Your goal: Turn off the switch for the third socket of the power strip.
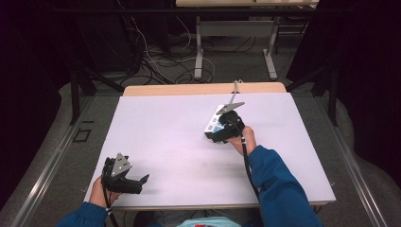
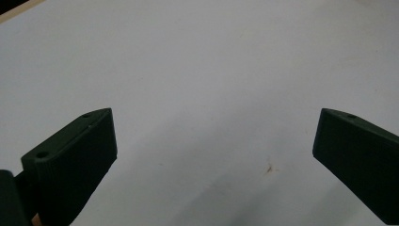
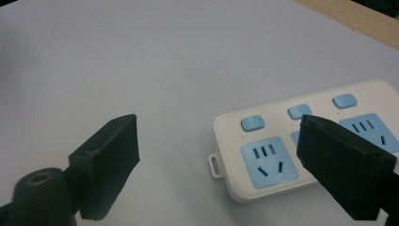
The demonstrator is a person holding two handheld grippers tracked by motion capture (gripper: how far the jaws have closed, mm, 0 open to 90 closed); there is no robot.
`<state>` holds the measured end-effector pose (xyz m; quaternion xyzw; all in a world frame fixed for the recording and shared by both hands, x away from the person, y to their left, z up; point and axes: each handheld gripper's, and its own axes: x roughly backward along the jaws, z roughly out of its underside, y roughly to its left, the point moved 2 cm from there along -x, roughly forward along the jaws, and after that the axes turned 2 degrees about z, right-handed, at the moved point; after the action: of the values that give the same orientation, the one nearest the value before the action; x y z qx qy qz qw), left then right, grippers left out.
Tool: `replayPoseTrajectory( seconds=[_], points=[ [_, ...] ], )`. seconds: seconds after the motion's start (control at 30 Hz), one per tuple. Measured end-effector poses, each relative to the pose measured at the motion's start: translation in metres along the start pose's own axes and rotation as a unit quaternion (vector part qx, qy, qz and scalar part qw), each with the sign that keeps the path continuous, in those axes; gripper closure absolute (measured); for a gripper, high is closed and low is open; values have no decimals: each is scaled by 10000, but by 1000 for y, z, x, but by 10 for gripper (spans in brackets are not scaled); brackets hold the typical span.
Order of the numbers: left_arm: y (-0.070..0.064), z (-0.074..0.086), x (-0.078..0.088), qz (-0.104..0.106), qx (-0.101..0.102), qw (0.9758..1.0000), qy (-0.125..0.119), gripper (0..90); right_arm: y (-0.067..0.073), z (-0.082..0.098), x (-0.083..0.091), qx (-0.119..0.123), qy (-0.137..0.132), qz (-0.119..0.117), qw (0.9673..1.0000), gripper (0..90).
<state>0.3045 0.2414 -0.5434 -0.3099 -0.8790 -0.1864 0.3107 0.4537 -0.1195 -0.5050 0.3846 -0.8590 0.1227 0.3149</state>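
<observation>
A white plastic power strip with pale blue sockets and switches lies flat on the white-covered rectangular table, right of the middle and toward the far edge, its length running away from the person. The black two-jaw right gripper hangs just over the strip's near end. The black two-jaw left gripper sits well apart, at the table's near left corner, over bare tabletop.
</observation>
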Motion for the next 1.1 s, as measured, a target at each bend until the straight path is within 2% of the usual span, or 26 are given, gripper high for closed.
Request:
replayPoseTrajectory(
  seconds=[0.3,0.67,0.8,0.87,0.9,1.1],
  points=[
    [0,0,0,-15,7,10000,0,2,3,15,22,108,30,-48,9999,35],
    [0,0,1,-8,-6,10000,-4,2,4,33,52,194,-67,146,9997,2],
    [0,0,1,-33,-20,10000,-5,2,5,42,59,249,-60,213,9994,0],
    [-1,0,1,-46,-24,10000,-10,2,7,46,63,236,26,212,9995,0],
    [-1,0,1,-39,-27,10000,-2,2,6,47,64,299,-16,252,9992,0],
    [-1,0,1,-48,-25,10000,-17,2,7,58,76,315,-23,358,9989,0]
  ],
)
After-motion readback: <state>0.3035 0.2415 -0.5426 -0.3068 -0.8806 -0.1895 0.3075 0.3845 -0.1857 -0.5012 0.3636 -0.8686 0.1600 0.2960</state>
